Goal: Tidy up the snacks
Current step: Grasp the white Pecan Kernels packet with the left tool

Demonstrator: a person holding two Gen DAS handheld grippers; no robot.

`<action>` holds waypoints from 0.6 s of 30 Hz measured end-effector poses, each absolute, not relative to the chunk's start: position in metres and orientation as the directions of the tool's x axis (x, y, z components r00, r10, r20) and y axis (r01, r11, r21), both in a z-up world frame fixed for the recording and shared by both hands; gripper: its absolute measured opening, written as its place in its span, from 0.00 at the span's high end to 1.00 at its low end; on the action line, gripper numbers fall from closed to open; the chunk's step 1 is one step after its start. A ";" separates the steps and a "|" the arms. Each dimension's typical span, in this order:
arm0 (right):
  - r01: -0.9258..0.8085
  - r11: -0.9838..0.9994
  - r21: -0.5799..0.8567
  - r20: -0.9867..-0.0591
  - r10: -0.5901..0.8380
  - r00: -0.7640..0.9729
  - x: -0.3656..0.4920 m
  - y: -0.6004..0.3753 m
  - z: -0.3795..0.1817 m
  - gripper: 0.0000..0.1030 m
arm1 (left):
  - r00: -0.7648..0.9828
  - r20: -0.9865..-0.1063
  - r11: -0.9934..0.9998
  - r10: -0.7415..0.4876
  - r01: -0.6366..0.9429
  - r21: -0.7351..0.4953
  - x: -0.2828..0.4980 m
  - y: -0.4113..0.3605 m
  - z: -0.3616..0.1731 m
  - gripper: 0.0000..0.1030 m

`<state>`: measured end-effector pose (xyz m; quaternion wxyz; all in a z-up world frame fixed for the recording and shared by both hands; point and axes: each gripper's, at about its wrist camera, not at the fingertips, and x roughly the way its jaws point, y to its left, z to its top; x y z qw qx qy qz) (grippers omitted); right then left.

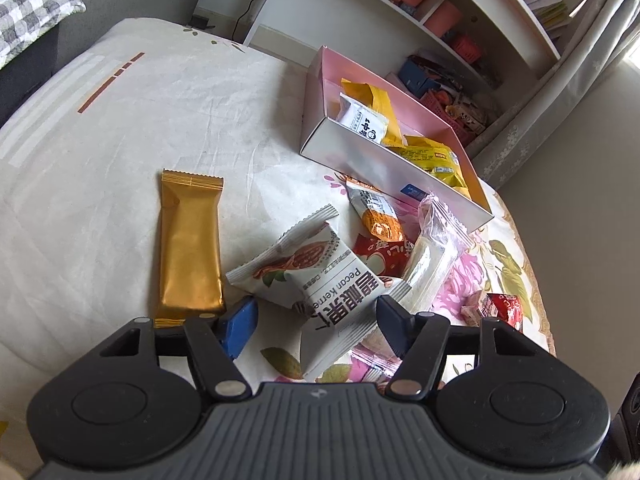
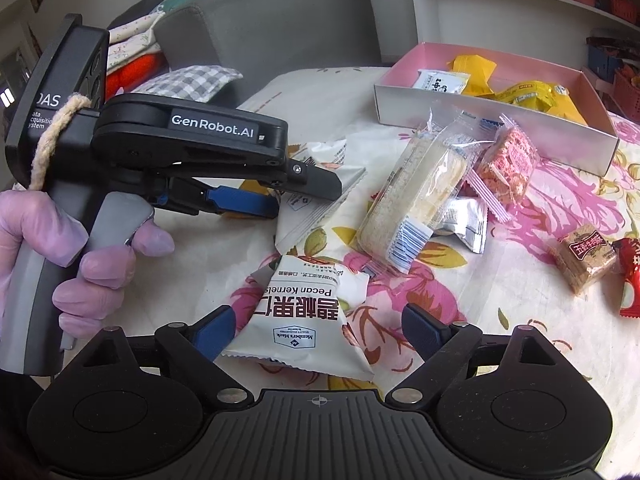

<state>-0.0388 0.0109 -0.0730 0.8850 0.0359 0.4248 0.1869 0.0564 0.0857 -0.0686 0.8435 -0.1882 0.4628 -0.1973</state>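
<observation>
Right wrist view: my right gripper has its fingers spread around a white crinkly pecan-kernel packet on the floral worktop; light, slippery, so I'd pinch its puffy middle. Farther off, left gripper spread, pink cardboard box beyond

Black hand-held gripper, blue finger pads, "GenRobot.AI" marking; lilac-gloved hand.

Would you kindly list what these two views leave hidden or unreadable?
- Left wrist view: pink packets lie hidden under the pecan kernels packet and the left gripper.
- Left wrist view: the blue label on the pink box is too small to read.
- Right wrist view: the red packet is cut off by the edge.
</observation>
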 end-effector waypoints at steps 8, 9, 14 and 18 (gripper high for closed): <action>-0.304 0.921 0.243 -0.742 0.378 0.553 -0.036 0.012 -0.074 0.21 | 0.482 -0.703 0.843 -0.523 0.171 -0.510 0.059 0.077 -0.071 0.50; -0.305 0.920 0.245 -0.743 0.380 0.550 -0.035 0.012 -0.075 0.23 | 0.481 -0.702 0.842 -0.525 0.173 -0.511 0.059 0.076 -0.071 0.51; -0.317 0.919 0.235 -0.749 0.379 0.544 -0.035 0.014 -0.076 0.36 | 0.482 -0.700 0.840 -0.527 0.172 -0.515 0.061 0.071 -0.072 0.52; -0.309 0.920 0.243 -0.747 0.381 0.545 -0.035 0.012 -0.076 0.41 | 0.485 -0.693 0.833 -0.533 0.159 -0.530 0.064 0.070 -0.074 0.52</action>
